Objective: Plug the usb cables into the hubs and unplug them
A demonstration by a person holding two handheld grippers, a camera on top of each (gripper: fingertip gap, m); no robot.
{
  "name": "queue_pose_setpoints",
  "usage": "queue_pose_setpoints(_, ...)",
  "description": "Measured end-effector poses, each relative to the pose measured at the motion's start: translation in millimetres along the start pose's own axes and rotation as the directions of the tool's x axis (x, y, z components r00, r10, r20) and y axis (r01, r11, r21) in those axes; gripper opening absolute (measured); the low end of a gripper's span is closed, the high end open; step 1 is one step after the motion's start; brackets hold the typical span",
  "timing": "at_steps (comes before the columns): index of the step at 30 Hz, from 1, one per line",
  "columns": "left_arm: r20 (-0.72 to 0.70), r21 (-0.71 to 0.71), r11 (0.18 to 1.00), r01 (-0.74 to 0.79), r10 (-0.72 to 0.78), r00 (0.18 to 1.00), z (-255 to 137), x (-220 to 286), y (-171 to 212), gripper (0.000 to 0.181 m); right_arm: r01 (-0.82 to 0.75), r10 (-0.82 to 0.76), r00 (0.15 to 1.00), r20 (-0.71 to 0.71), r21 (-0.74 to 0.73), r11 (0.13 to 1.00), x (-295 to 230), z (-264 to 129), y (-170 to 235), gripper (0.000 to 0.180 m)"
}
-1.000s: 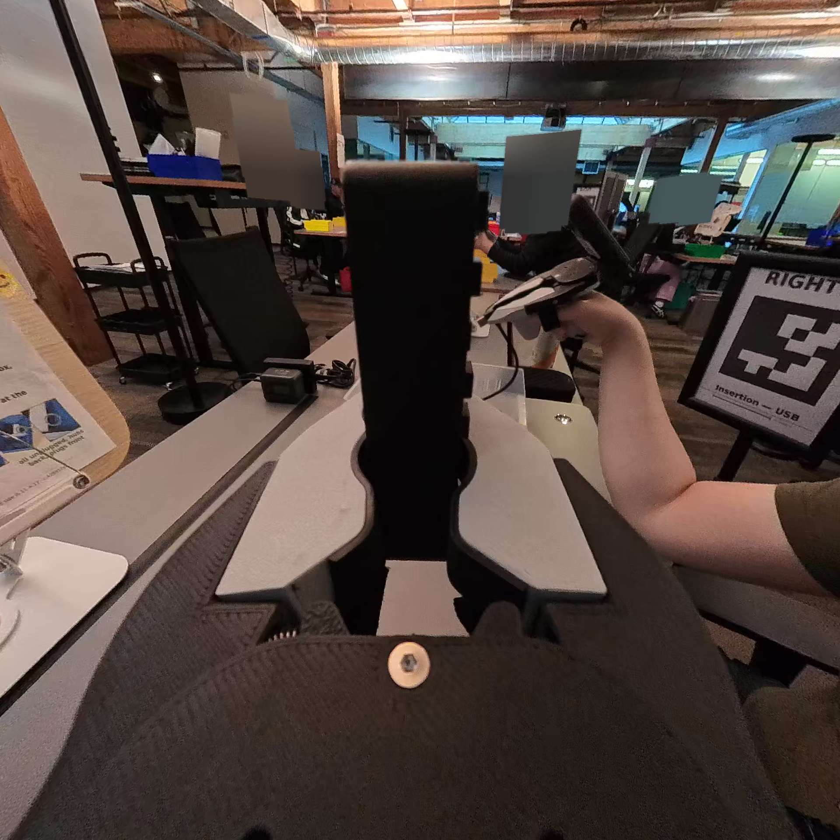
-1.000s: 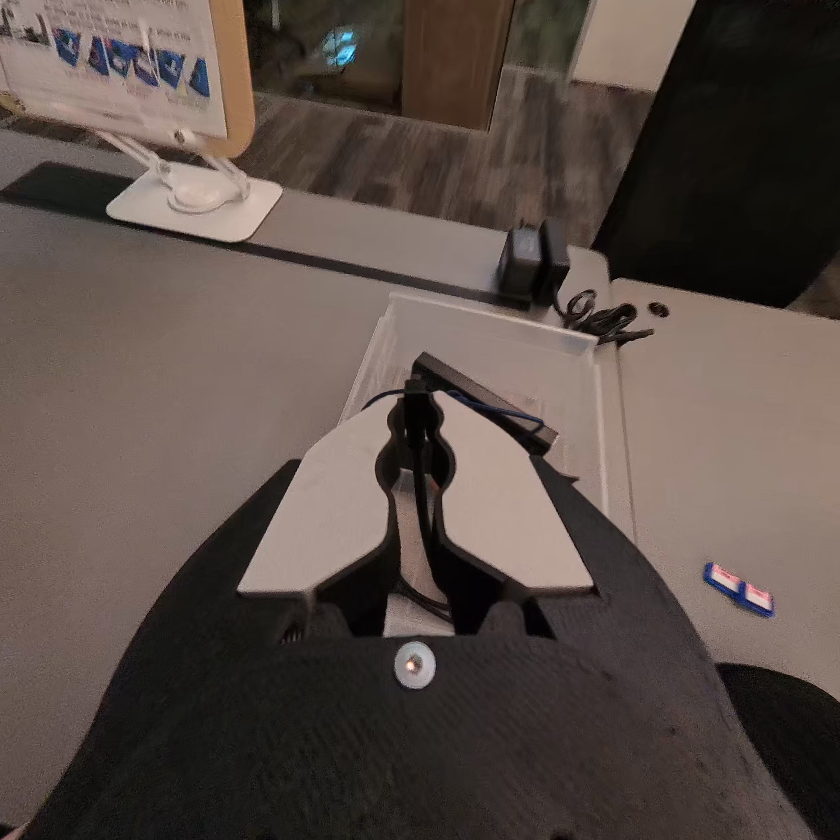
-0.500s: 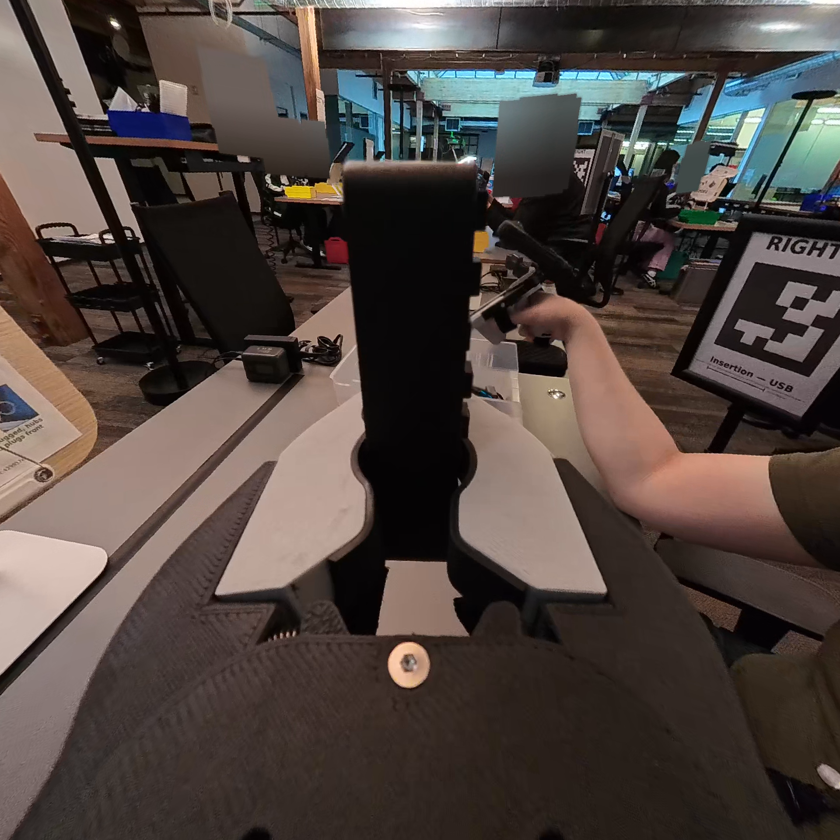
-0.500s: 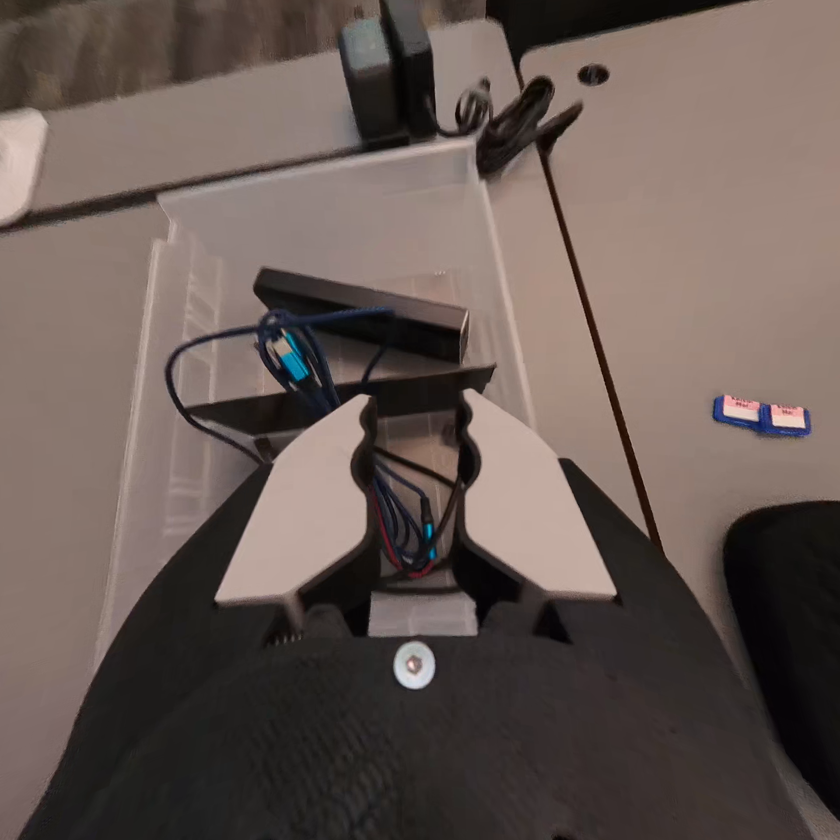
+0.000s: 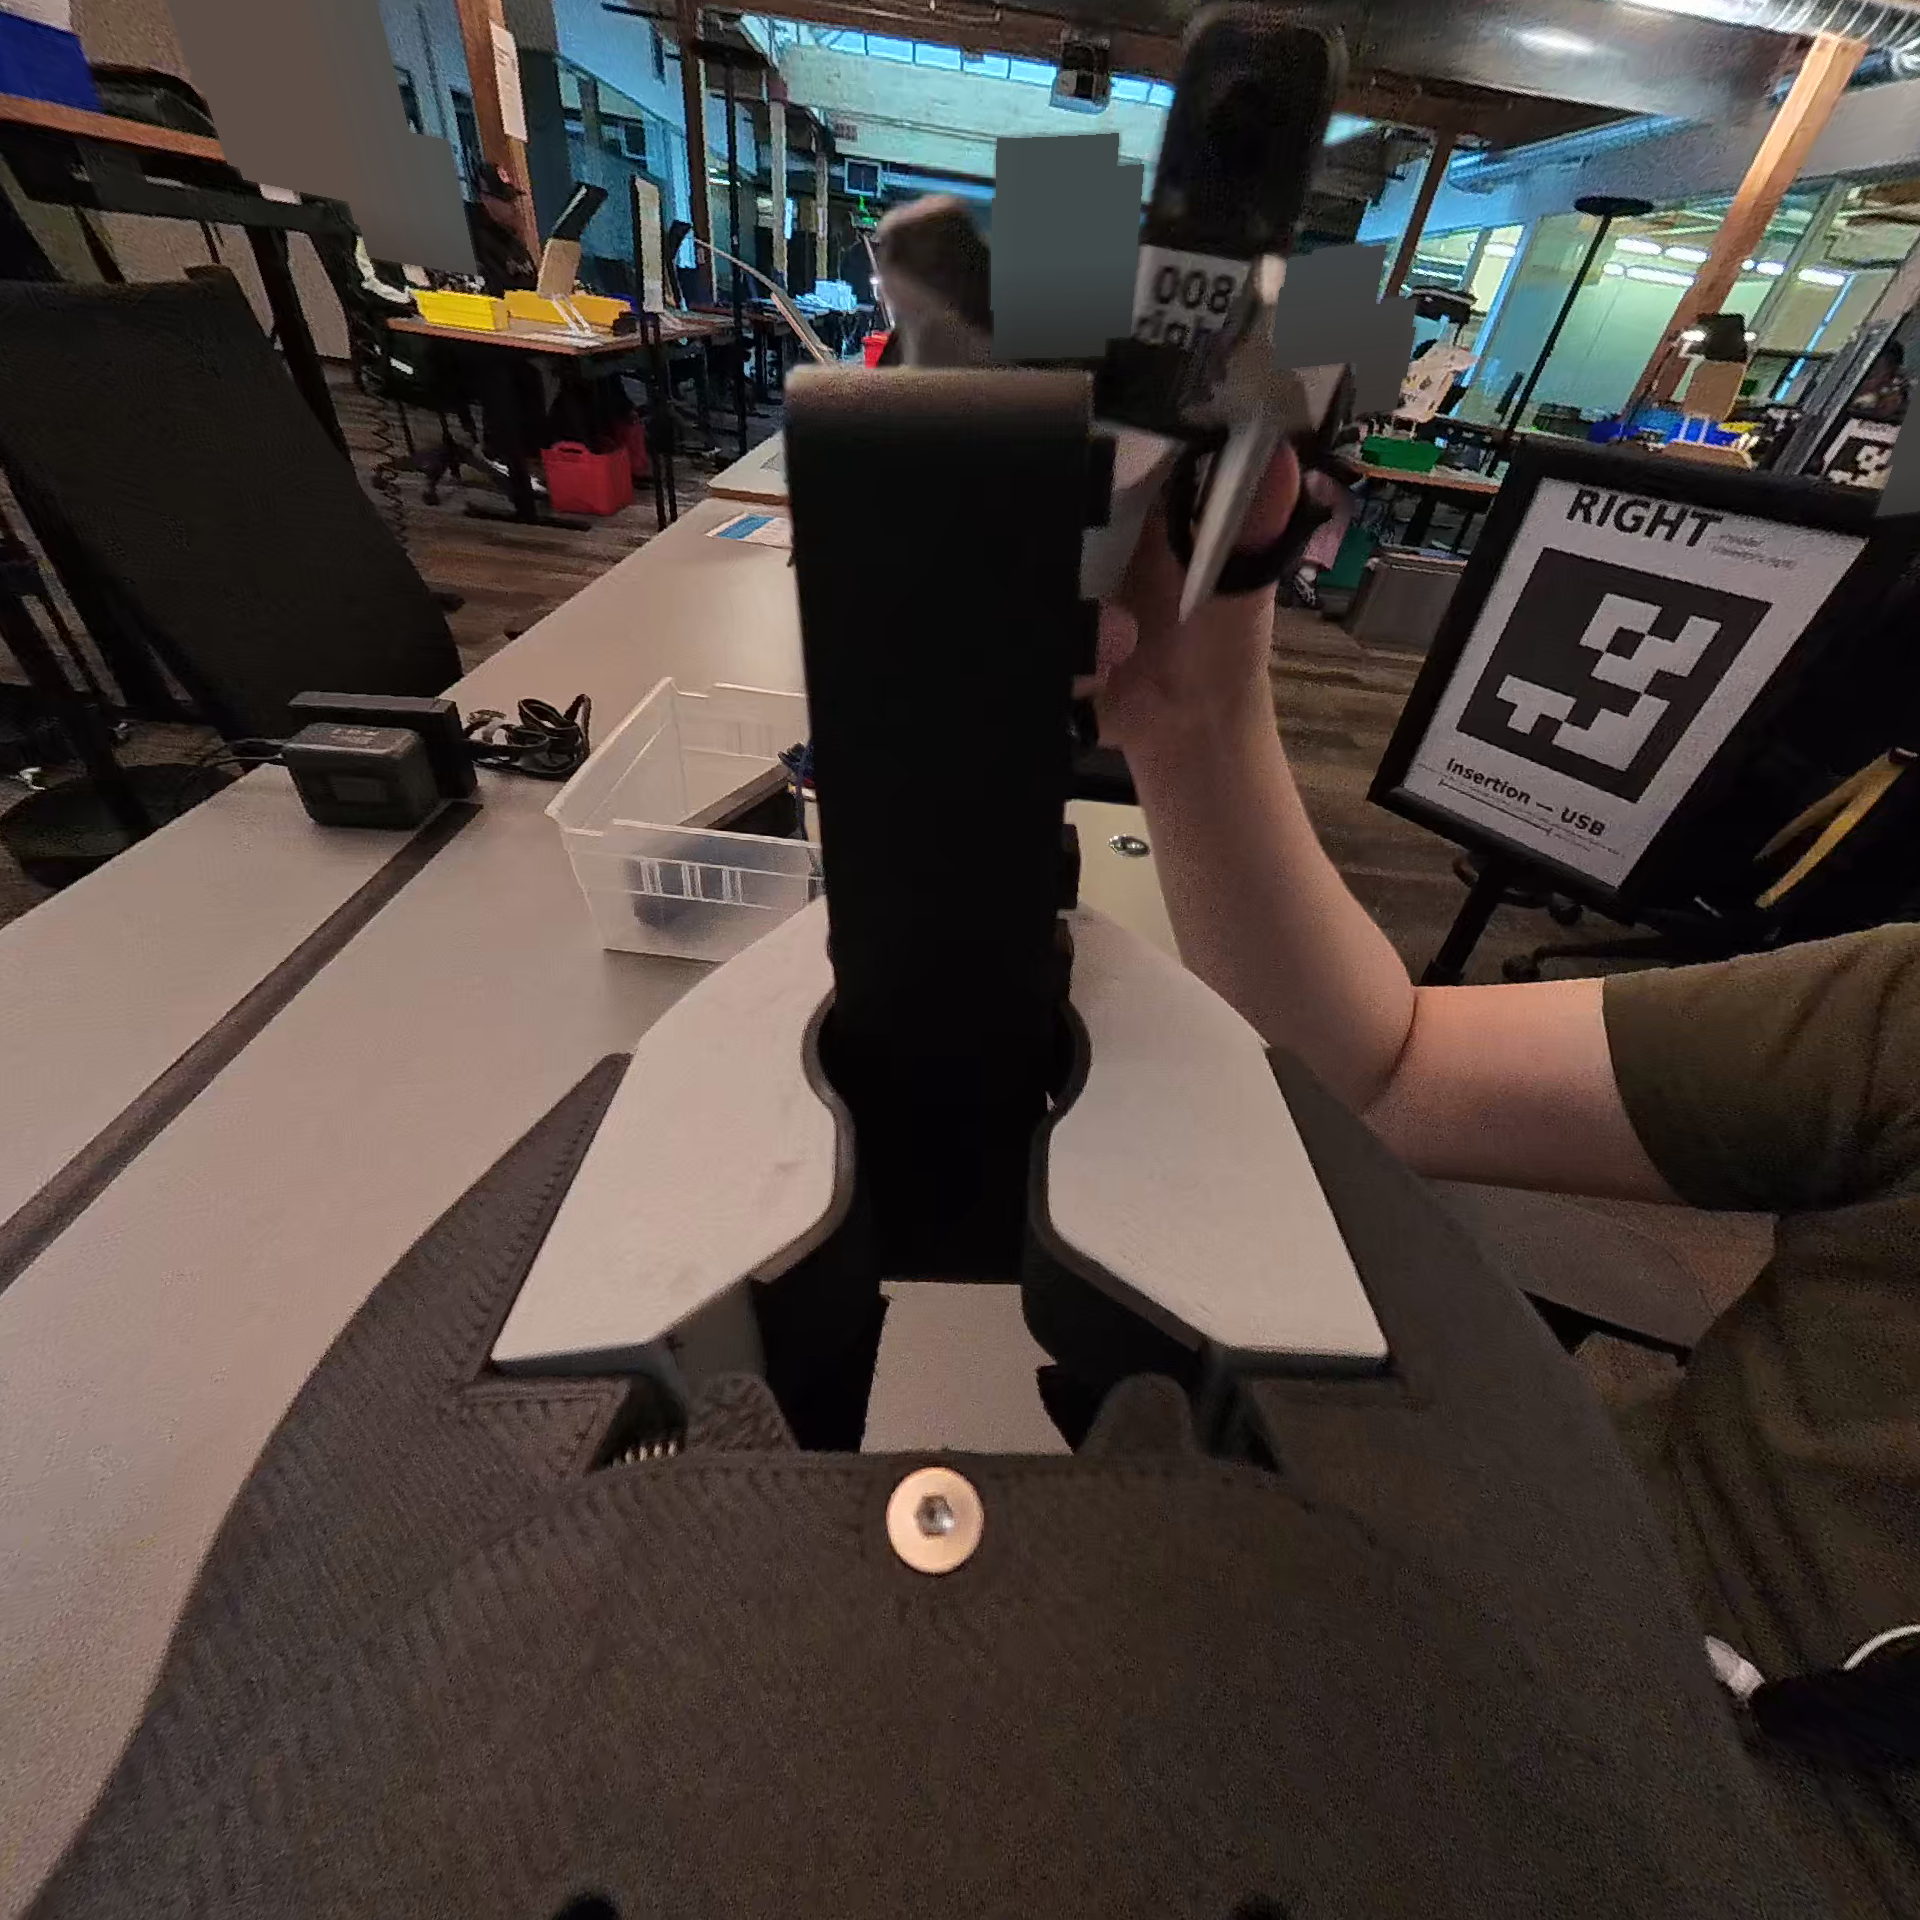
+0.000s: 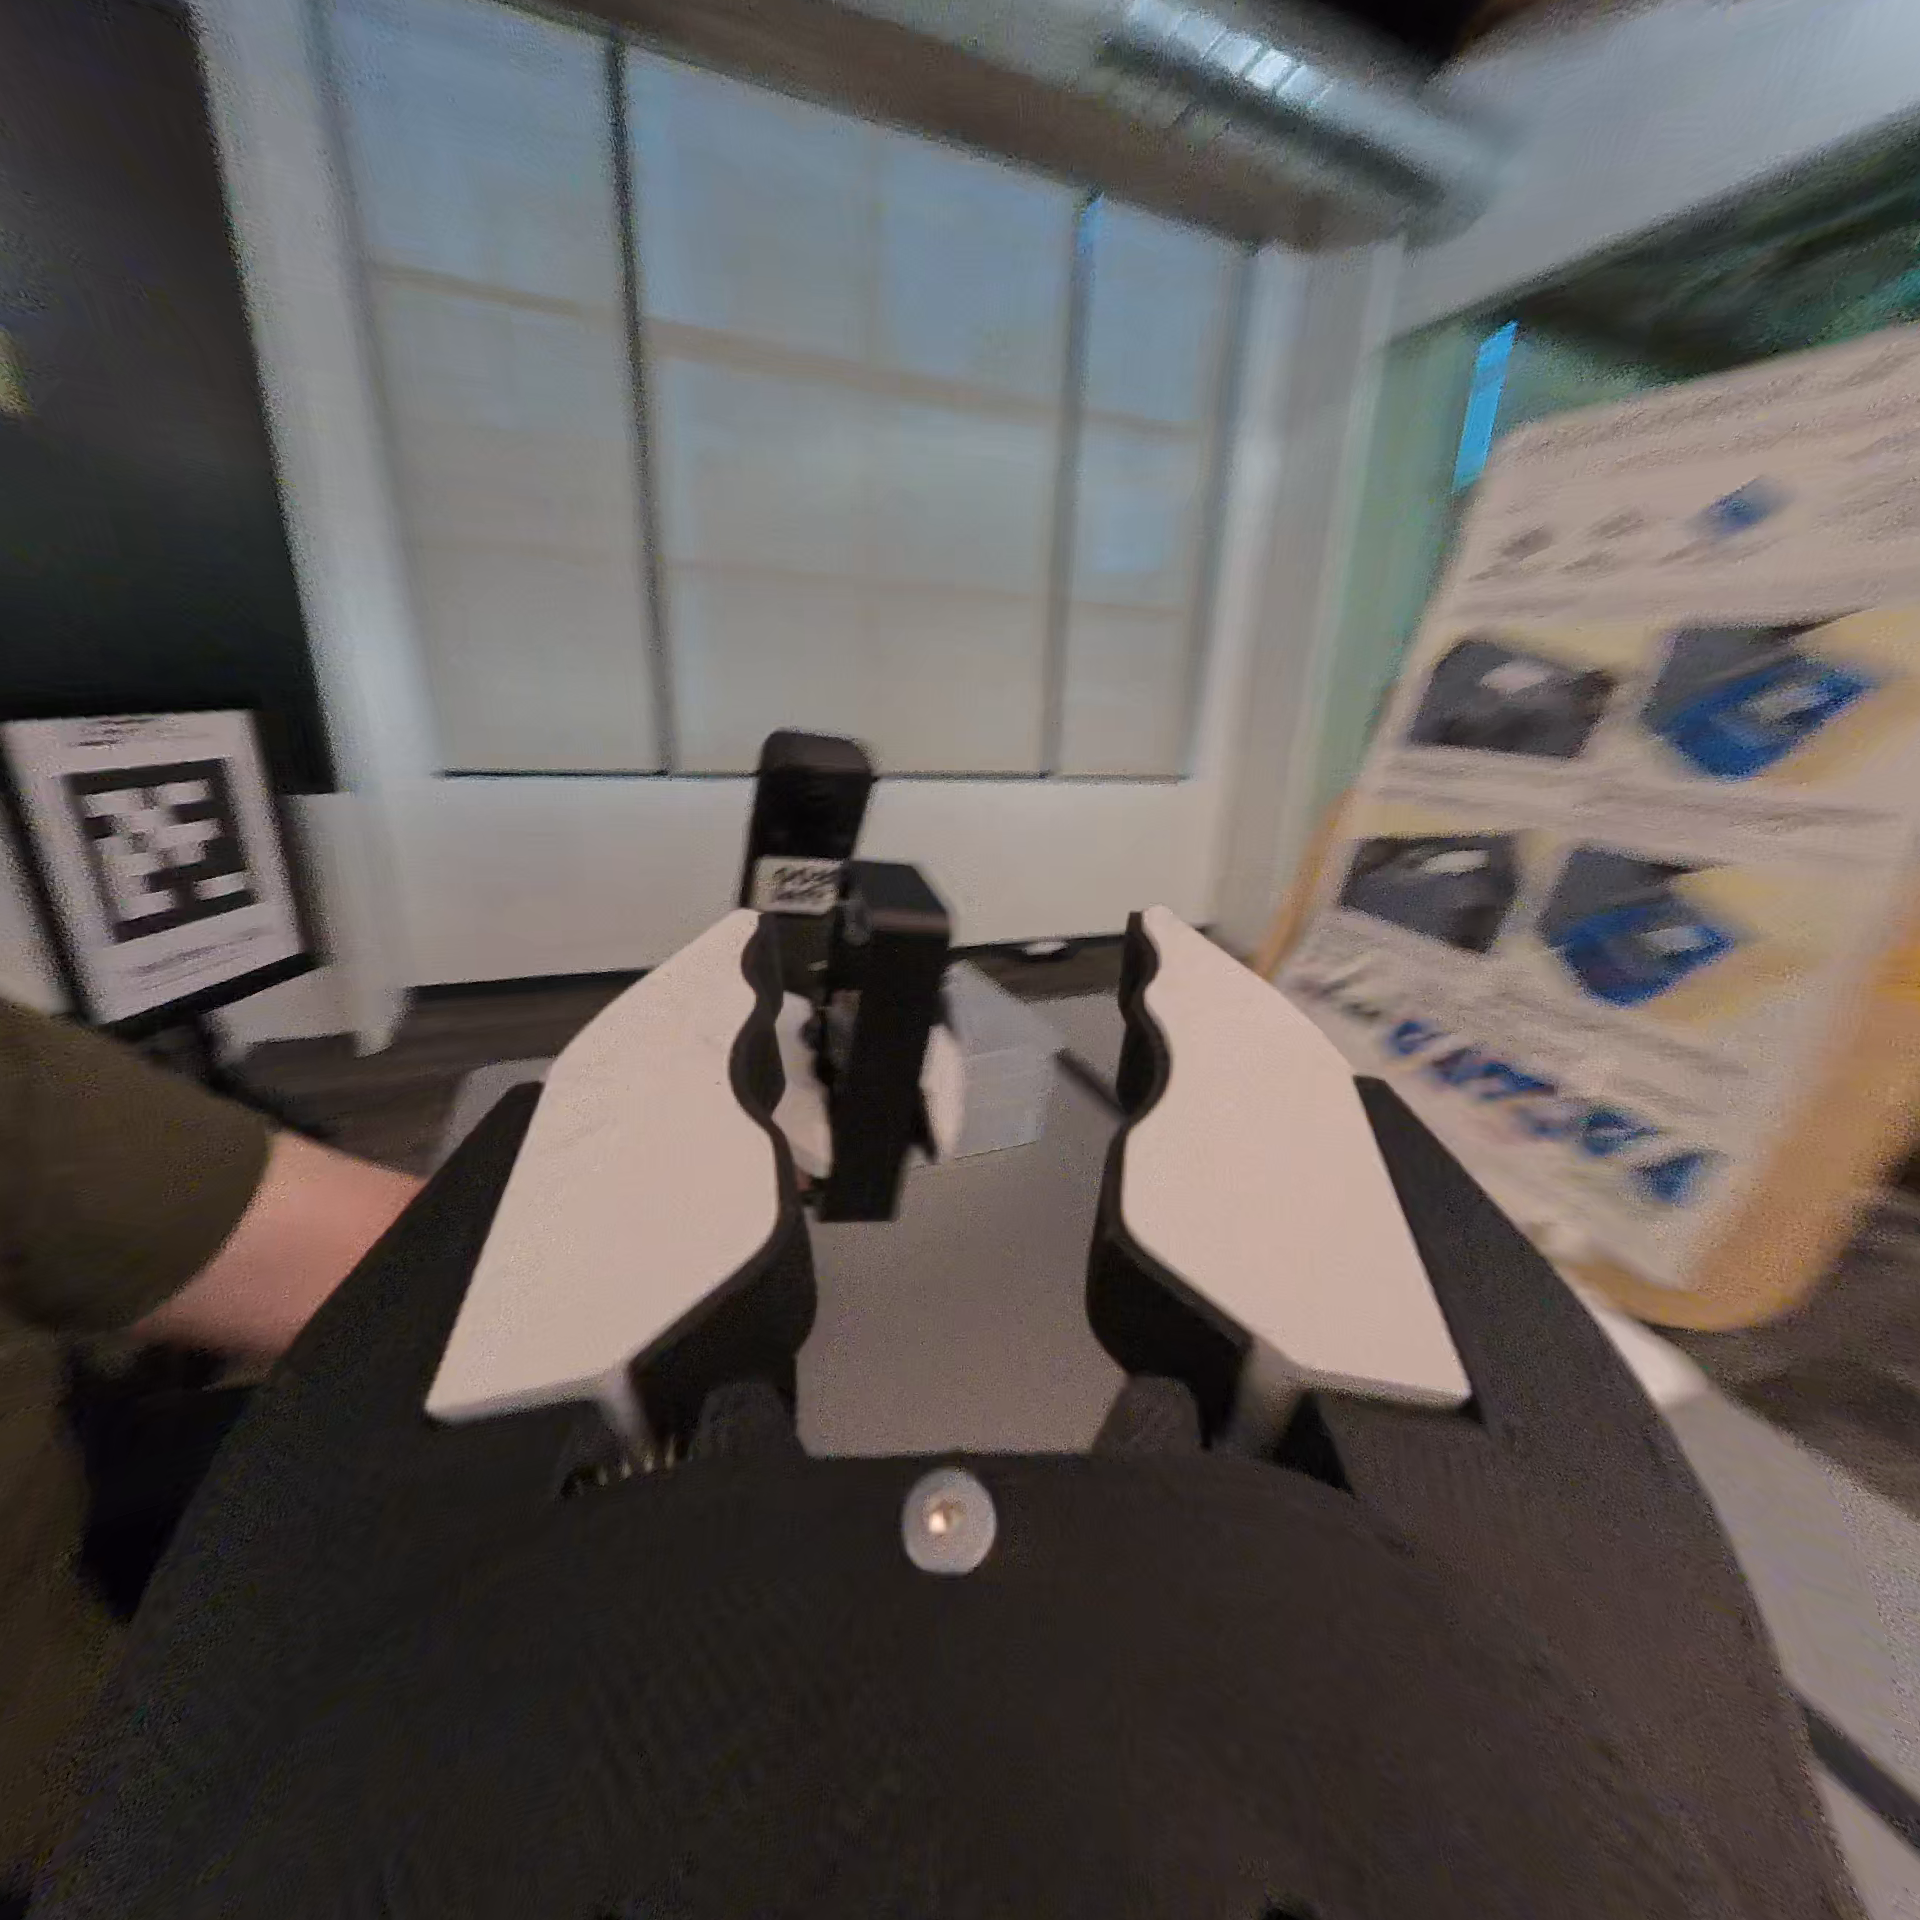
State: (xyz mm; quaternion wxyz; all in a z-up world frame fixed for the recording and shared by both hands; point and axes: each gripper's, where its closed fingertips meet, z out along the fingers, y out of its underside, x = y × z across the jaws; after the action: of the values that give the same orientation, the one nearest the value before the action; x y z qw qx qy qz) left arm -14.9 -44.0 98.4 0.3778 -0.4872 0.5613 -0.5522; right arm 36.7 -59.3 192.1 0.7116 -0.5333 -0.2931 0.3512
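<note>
My left gripper (image 5: 948, 966) is shut on a long black USB hub (image 5: 935, 675) and holds it upright above the grey table (image 5: 260, 1039). My right gripper (image 6: 945, 935) is open and empty, raised in the air and facing the left one. In the right wrist view, which is blurred, the hub (image 6: 883, 1049) stands end-on beyond my open fingers (image 6: 644, 1122). The right gripper also shows in the left wrist view (image 5: 1216, 468), high beside the hub's top, in a hand. A clear bin (image 5: 665, 831) on the table holds another dark hub and cables, partly hidden.
A black power adapter (image 5: 364, 769) and a coiled cable (image 5: 530, 727) lie behind the bin. A framed marker sign (image 5: 1621, 675) stands to the right. An instruction board (image 6: 1621, 831) stands at the right of the right wrist view. A forearm (image 5: 1278, 914) crosses beside the hub. Across from one pair of fingers to the other is roughly 11 centimetres.
My right gripper let go of the cable over the bin, opened, then lifted out and swung up to face the left gripper. The left gripper kept hold of the hub and tilted a little.
</note>
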Motion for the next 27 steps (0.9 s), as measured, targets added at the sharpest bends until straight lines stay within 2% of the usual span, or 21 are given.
queue_pose_setpoints(2, 0.009, -0.010, 1.000, -0.003, 0.003, 1.000, 1, 0, 2, 0.029, -0.061, 0.071, 0.991, 0.116, -0.090, 0.994, -16, 34, 31, 0.063)
queue_pose_setpoints(6, 0.001, -0.034, 0.999, -0.021, 0.021, 1.000, 0, 0, 4, 0.029, -0.098, 0.135, 0.980, 0.148, -0.234, 0.967, -21, 67, 74, 0.059)
queue_pose_setpoints(7, -0.008, -0.041, 0.999, -0.019, 0.019, 1.000, 0, 1, 5, 0.030, -0.099, 0.139, 0.978, 0.155, -0.244, 0.965, -21, 71, 79, 0.052)
queue_pose_setpoints(8, -0.003, -0.043, 0.999, -0.017, 0.017, 1.000, 0, -1, 6, 0.030, -0.089, 0.144, 0.969, 0.199, -0.263, 0.961, -26, 71, 83, 0.028)
queue_pose_setpoints(10, 0.026, 0.008, 1.000, -0.022, 0.022, 0.999, -1, -8, 0, 0.033, -0.160, 0.215, 0.965, 0.153, -0.305, 0.939, -18, 71, 85, 0.028)
queue_pose_setpoints(13, 0.118, 0.102, 0.994, -0.024, 0.012, 0.993, -15, -25, -17, 0.078, -0.143, 0.156, 0.987, 0.026, -0.278, 0.950, 7, 56, 76, 0.028)
queue_pose_setpoints(15, 0.136, 0.087, 0.996, -0.025, 0.013, 0.991, -30, -30, -19, 0.073, -0.049, 0.024, 0.996, -0.084, -0.301, 0.952, 29, 31, 66, 0.028)
queue_pose_setpoints(17, 0.118, 0.067, 0.998, -0.023, 0.015, 0.993, -44, -28, -22, 0.063, 0.107, -0.222, 0.934, -0.278, -0.376, 0.920, 65, -13, 47, 0.028)
queue_pose_setpoints(19, 0.125, 0.070, 0.997, -0.028, 0.019, 0.992, -57, -28, -27, 0.061, 0.192, -0.455, 0.783, -0.425, -0.530, 0.826, 117, -61, 36, 0.028)
queue_pose_setpoints(21, 0.140, 0.104, 0.994, -0.037, 0.022, 0.990, -65, -29, -34, 0.060, 0.114, -0.586, 0.716, -0.379, -0.765, 0.634, 171, -106, 56, 0.028)
queue_pose_setpoints(24, 0.112, 0.122, 0.992, -0.022, 0.008, 0.994, -65, -25, -37, 0.058, 0.026, -0.615, 0.767, -0.183, -0.949, 0.315, 219, -165, 101, 0.029)
queue_pose_setpoints(27, 0.114, 0.071, 0.997, -0.029, 0.021, 0.993, -60, -25, -30, 0.057, -0.026, -0.514, 0.855, -0.070, -0.995, 0.093, 233, -206, 139, 0.028)
